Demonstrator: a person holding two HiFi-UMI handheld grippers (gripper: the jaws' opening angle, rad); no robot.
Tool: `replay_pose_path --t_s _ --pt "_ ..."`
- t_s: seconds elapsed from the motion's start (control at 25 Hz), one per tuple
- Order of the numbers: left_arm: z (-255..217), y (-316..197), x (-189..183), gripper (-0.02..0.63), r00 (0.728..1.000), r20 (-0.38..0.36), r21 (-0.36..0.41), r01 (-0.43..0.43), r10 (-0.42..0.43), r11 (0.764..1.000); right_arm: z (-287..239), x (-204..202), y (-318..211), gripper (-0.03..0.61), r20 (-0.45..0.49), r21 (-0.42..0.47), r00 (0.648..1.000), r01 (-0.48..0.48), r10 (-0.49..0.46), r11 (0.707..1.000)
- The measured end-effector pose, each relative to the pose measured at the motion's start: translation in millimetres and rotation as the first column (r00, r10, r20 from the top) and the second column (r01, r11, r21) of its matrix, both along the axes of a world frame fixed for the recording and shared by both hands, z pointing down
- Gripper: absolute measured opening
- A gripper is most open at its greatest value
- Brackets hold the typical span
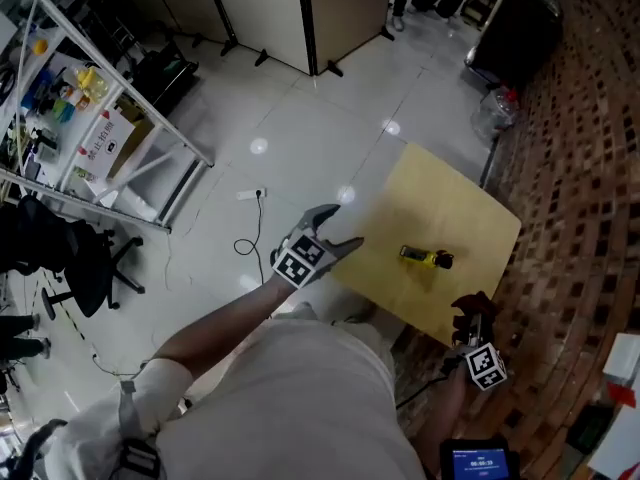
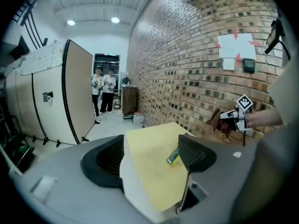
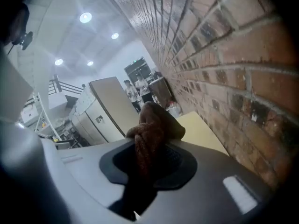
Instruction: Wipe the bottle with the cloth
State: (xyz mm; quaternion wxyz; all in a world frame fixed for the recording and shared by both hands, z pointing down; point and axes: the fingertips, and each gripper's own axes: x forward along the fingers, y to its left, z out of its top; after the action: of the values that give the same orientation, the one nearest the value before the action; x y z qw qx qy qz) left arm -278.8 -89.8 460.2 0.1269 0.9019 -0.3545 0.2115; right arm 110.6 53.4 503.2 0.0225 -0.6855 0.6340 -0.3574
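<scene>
- Left gripper [image 1: 342, 226]: jaws apart, nothing between them, near the table [image 1: 455, 203] edge.
- Right gripper [image 1: 471, 318]: clenched on the brown cloth [image 3: 152, 125].
- Bottle [image 1: 427, 258]: lying on the table, apart from both grippers.

Yellow bottle [image 1: 426, 258], dark cap, lying sideways on yellow table [image 1: 440, 198]; brown cloth [image 3: 154, 125] bunched, clamped in right gripper [image 3: 148, 162].

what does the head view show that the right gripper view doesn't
Only the head view: the bottle lying on the table, and the open left claw near its edge. Only the right gripper view: ceiling lights and two people far off. Both: the brown cloth pinched in the right claw, the table and the brick wall.
</scene>
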Motion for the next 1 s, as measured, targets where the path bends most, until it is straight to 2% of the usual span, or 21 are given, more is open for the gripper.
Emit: replay_pose_path --t_s 0.2,0.4,0.56,0.8,1.0 --pt "-28.2 2.6 -86.0 0.379 0.995 -0.072 0.036 0.078 -0.075 0.996 -60.2 -29.3 15.4 0.083 -0.083 0.1 0.996 -0.032 0.041 0.994" --pt "-27.9 25.0 -136.9 0.37 0.991 -0.106 0.05 0.084 -0.078 0.995 -110.2 -77.9 39.5 0.083 -0.138 0.223 0.99 -0.005 0.037 0.975" --pt "-24.1 40.4 -144.7 0.362 0.988 -0.138 0.042 0.073 -0.066 0.996 -145.9 -114.2 61.6 0.083 -0.182 0.323 0.983 0.039 0.021 0.946" --pt "-35.1 77.6 -130.2 0.339 0.992 -0.126 0.076 0.03 -0.02 0.997 -164.7 -159.6 100.3 0.083 -0.242 0.416 0.97 0.113 -0.009 0.902" --pt "-36.0 121.7 -116.7 0.235 0.99 -0.137 0.04 0.051 -0.045 0.998 -157.1 -174.9 134.8 0.083 -0.241 0.413 0.97 0.141 -0.041 0.9"
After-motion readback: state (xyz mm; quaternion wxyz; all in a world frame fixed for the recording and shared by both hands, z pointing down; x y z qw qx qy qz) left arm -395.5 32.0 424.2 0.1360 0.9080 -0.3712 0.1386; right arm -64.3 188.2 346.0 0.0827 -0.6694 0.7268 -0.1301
